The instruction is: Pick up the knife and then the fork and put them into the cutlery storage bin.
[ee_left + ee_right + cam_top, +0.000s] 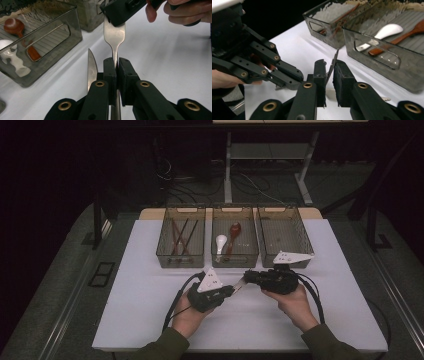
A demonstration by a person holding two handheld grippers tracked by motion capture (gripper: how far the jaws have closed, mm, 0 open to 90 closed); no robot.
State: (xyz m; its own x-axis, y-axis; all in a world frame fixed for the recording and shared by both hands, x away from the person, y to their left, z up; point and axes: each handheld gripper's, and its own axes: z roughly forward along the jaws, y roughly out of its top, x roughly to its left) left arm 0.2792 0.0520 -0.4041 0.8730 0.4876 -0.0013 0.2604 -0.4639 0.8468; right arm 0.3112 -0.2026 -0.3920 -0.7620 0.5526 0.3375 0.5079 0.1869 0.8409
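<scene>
Two grippers clamp one fork (114,35), the left gripper (231,291) on its handle, the right gripper (246,279) on its tines, near three bins (235,258) at the table's (150,290) far edge.

The fork (114,35) is shiny silver steel. The table (140,290) is plain white. 3 bins (180,238) are smoky translucent grey with ribbed floors; 1 holds a white spoon (221,241) and a reddish-brown wooden spoon (233,232). Both grippers (235,290) are matte black with brass-coloured rivets.
</scene>
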